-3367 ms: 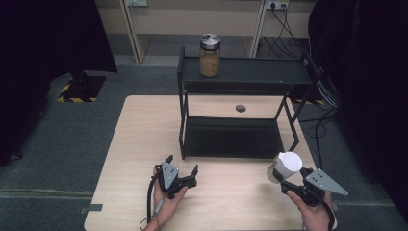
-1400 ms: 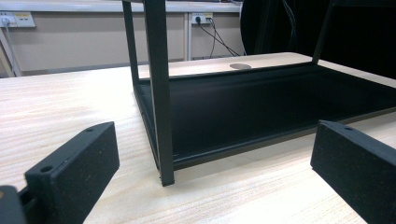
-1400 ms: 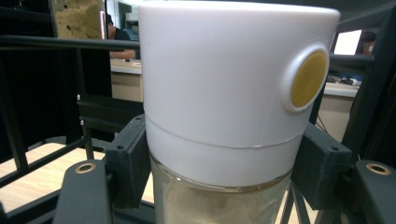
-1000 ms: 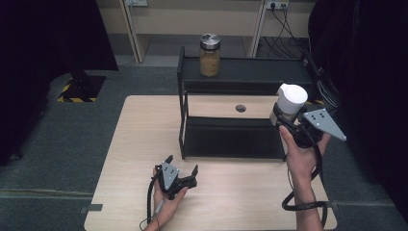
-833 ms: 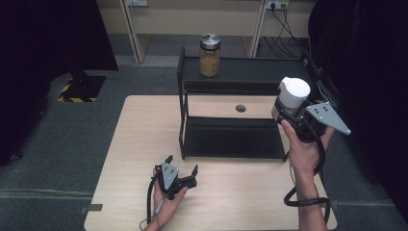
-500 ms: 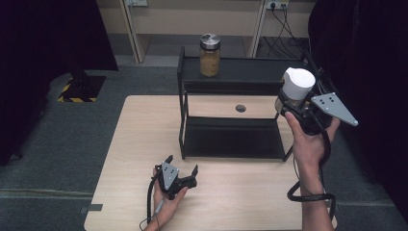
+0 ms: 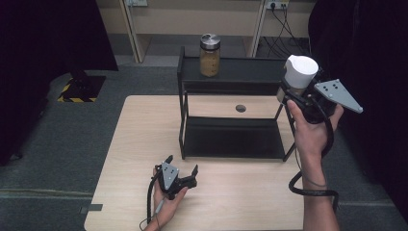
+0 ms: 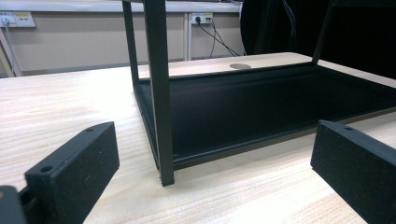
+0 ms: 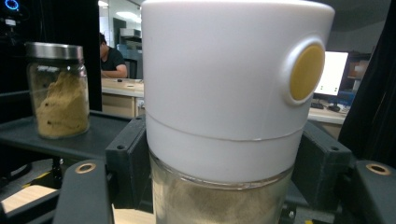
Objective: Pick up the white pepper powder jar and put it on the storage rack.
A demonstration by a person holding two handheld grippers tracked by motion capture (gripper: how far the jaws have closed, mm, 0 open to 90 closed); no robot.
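Note:
A glass jar with a tall white lid (image 7: 299, 72) (image 9: 233, 102), holding tan powder, is clamped in my right gripper (image 7: 302, 96). It hangs upright in the air at the right end of the black two-tier shelf (image 7: 231, 79), about level with the top tier. A second jar with a metal lid (image 7: 210, 54) (image 9: 57, 88), filled with tan powder, stands on the top tier at its left part. My left gripper (image 7: 182, 172) rests open on the table in front of the shelf, with one shelf leg (image 8: 159, 93) straight ahead of its jaws.
The shelf's lower tray (image 8: 280, 102) is bare. A round cable hole (image 7: 240, 108) sits in the wooden table (image 7: 139, 144) behind the shelf. Dark curtains flank both sides, and a person sits at a desk far behind in the right gripper view.
My right gripper has carried the white-lidded jar up from the table's front right to the height of the shelf's top tier and slightly further right. The left gripper has stayed still.

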